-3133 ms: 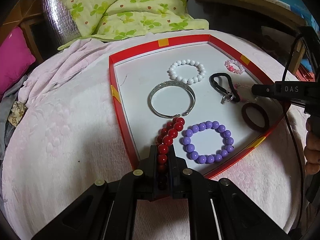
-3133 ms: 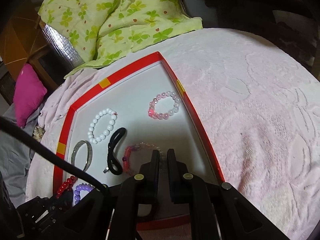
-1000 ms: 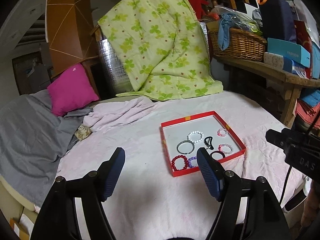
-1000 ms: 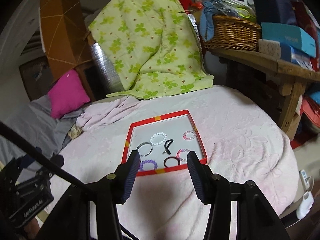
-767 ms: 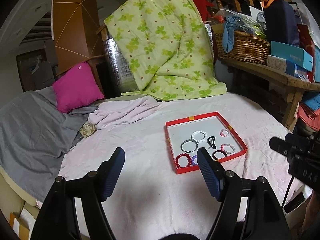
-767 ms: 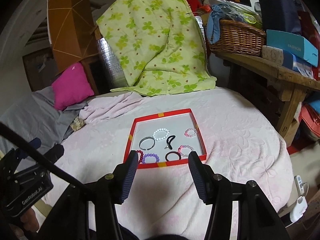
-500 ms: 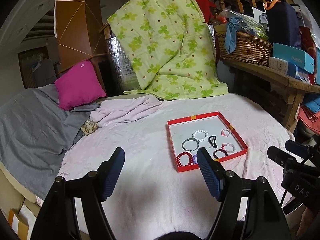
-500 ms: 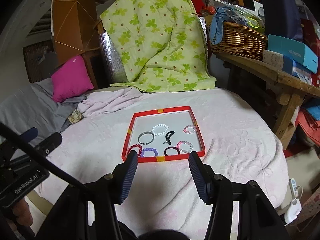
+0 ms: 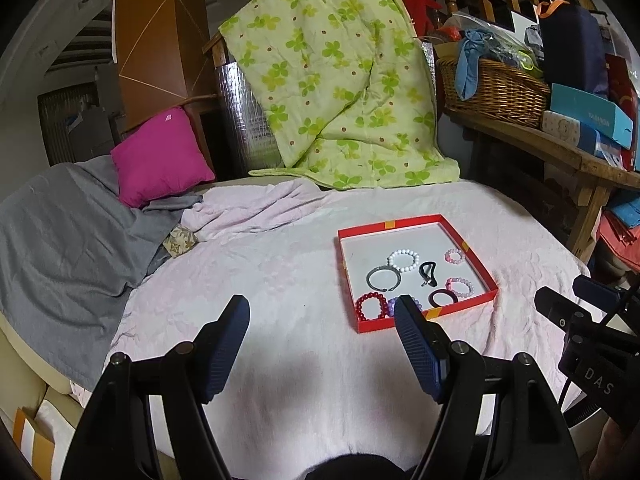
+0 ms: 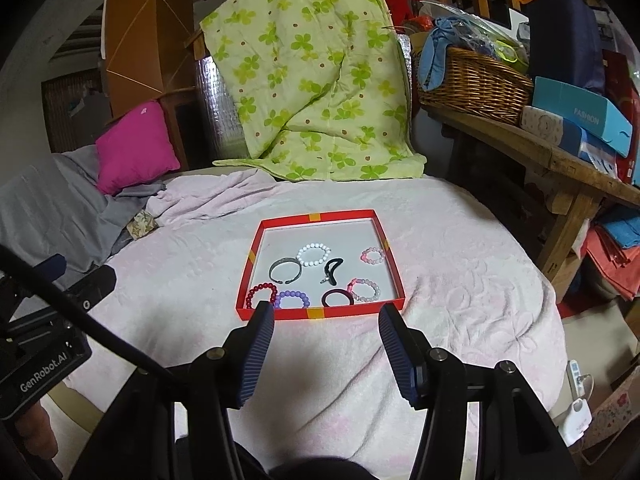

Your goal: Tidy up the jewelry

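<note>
A red-rimmed tray (image 9: 468,245) (image 10: 390,259) with a white floor lies on the pink bedspread. In it lie a red bead bracelet (image 9: 369,306) (image 10: 261,294), a purple bead bracelet (image 10: 294,298), a silver bangle (image 9: 383,278) (image 10: 285,271), a white bead bracelet (image 9: 404,260) (image 10: 314,254), a black hair tie (image 9: 427,271) (image 10: 332,268), a dark ring band (image 9: 443,298) (image 10: 337,298) and two pink bracelets (image 10: 373,256) (image 10: 365,289). My left gripper (image 9: 322,316) is open and empty, held back from the tray. My right gripper (image 10: 326,322) is open and empty, just short of the tray's near rim.
A green clover quilt (image 9: 336,80) hangs behind the bed. A magenta pillow (image 9: 160,156) and grey blanket (image 9: 60,232) lie at the left. A wooden bench (image 10: 540,156) with a wicker basket (image 10: 472,84) and boxes stands at the right.
Both grippers have let go, opened wide and drawn well back from the tray. The red bead bracelet that the left gripper held now lies in the tray.
</note>
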Demonstrator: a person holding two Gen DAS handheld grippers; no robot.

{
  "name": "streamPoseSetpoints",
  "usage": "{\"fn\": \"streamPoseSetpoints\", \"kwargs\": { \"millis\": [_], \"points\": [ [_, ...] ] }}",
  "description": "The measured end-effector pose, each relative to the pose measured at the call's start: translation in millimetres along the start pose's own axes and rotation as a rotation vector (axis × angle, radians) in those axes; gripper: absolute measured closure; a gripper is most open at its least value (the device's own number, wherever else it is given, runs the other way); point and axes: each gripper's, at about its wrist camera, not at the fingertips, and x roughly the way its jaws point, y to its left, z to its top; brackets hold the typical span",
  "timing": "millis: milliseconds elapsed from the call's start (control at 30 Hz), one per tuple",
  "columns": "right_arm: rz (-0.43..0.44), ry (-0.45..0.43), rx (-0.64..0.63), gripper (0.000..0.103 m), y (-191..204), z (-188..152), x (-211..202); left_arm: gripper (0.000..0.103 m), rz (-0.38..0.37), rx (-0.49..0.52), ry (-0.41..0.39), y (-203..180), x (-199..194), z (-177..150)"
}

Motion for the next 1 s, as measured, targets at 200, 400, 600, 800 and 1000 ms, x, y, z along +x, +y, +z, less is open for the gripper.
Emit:
{"fn": "streamPoseSetpoints", "kwargs": {
  "millis": [200, 400, 600, 800, 1000],
  "points": [
    [-0.001, 0.002, 0.002, 0.044, 0, 0, 2, 0.028, 0.002, 0.000, 0.010, 0, 4, -1],
    [-0.008, 0.011, 0.006, 0.044, -1, -1, 7, 0.028, 0.000, 0.002, 0.025, -1, 10, -2],
    [-0.009, 0.017, 0.004, 0.044, 0, -1, 10, 0.028, 0.003, 0.003, 0.041, -3, 14, -4],
    [-0.008, 0.023, 0.009, 0.044, -1, -3, 12, 0.028, 0.002, 0.004, 0.046, -3, 15, -5],
    [-0.007, 0.026, 0.011, 0.044, -2, -4, 13, 0.028, -0.001, 0.008, 0.050, -4, 15, -6]
  ]
}}
